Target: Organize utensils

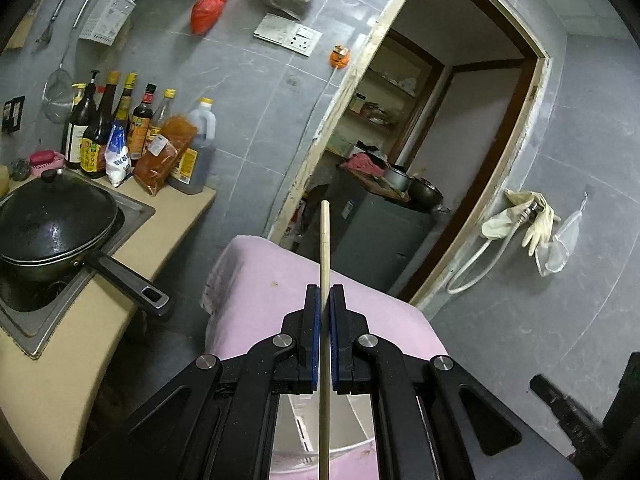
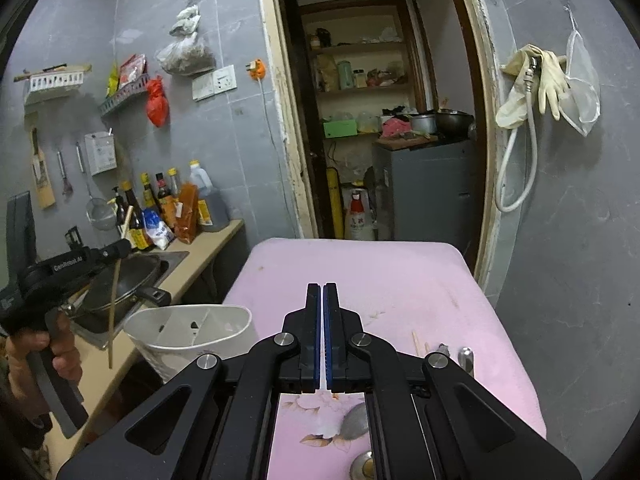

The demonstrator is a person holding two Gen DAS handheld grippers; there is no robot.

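My left gripper (image 1: 325, 294) is shut on a pale wooden chopstick (image 1: 325, 240), which sticks out far past the fingertips over the pink cloth-covered table (image 1: 260, 300). In the right wrist view a hand holds this gripper (image 2: 122, 246) at the left, with the chopstick (image 2: 115, 300) hanging steeply beside the counter. A white utensil holder (image 2: 188, 336) stands at the table's left front corner, under the left gripper (image 1: 304, 440). My right gripper (image 2: 322, 292) is shut above the table with nothing seen between its pads. Chopstick tips (image 2: 418, 342) and metal utensil handles (image 2: 466, 358) lie on the cloth to its right.
Left of the table, a counter (image 1: 80, 320) holds a lidded black wok (image 1: 52, 220) in the sink and a row of sauce bottles (image 1: 132, 132). An open doorway (image 2: 380, 120) to a pantry lies beyond the table. Gloves and a hose (image 2: 536, 76) hang on the right wall.
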